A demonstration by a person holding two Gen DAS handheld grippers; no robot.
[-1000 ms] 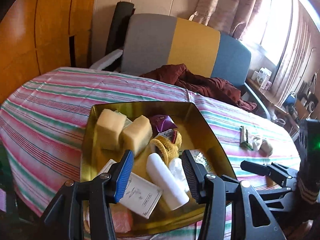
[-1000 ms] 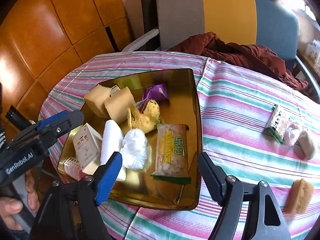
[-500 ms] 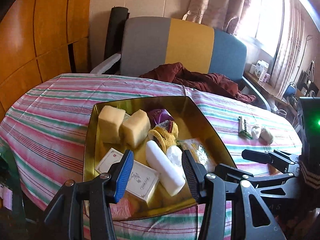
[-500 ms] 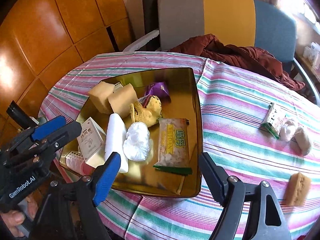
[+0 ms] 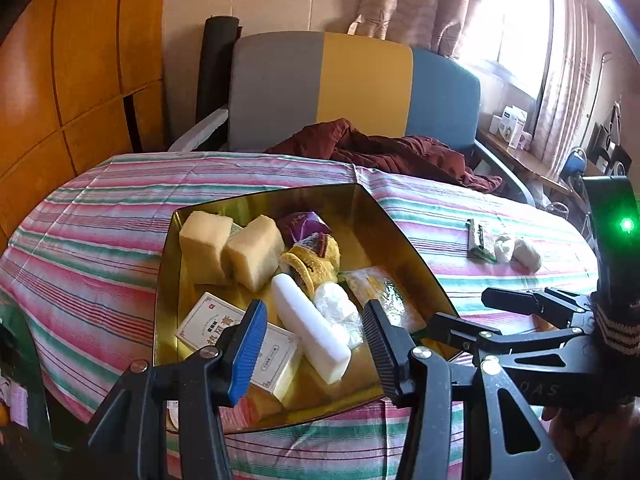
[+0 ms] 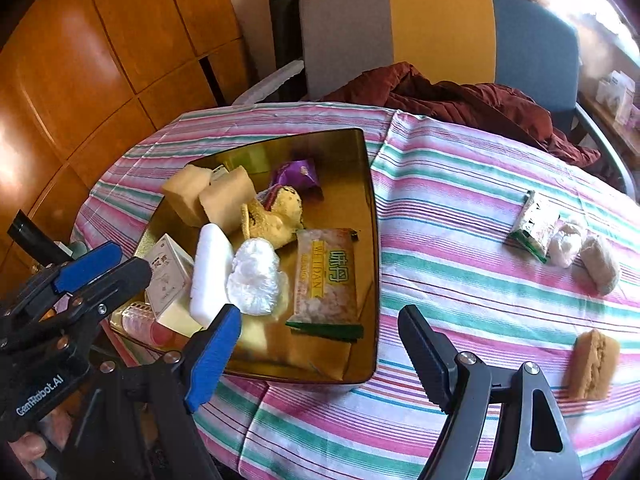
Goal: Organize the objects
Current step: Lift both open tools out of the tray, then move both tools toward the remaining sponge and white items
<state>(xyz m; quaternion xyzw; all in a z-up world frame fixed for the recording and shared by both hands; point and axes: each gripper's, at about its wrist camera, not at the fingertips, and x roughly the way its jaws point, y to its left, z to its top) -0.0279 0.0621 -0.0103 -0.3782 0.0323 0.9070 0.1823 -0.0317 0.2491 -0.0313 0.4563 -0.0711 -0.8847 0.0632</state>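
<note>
The gold tray (image 6: 370, 216) sits on the striped worktop (image 6: 460, 240), holding two sponge blocks (image 6: 208, 196), a white bar (image 6: 210, 272), a boxed item (image 6: 168, 276) and a snack packet (image 6: 326, 276). Only the right wrist view shows the brown sponge (image 6: 592, 364) lying right of the tray, well apart from it; the small green packet (image 5: 478, 240) and two pale lumps (image 5: 518, 250) appear in both. The left tool (image 5: 314, 344) hovers tilted down over the tray's near edge, jaws partly spread, pinching nothing. The right tool (image 6: 320, 354) hangs just off the tray's near right corner, jaws wide and empty
</note>
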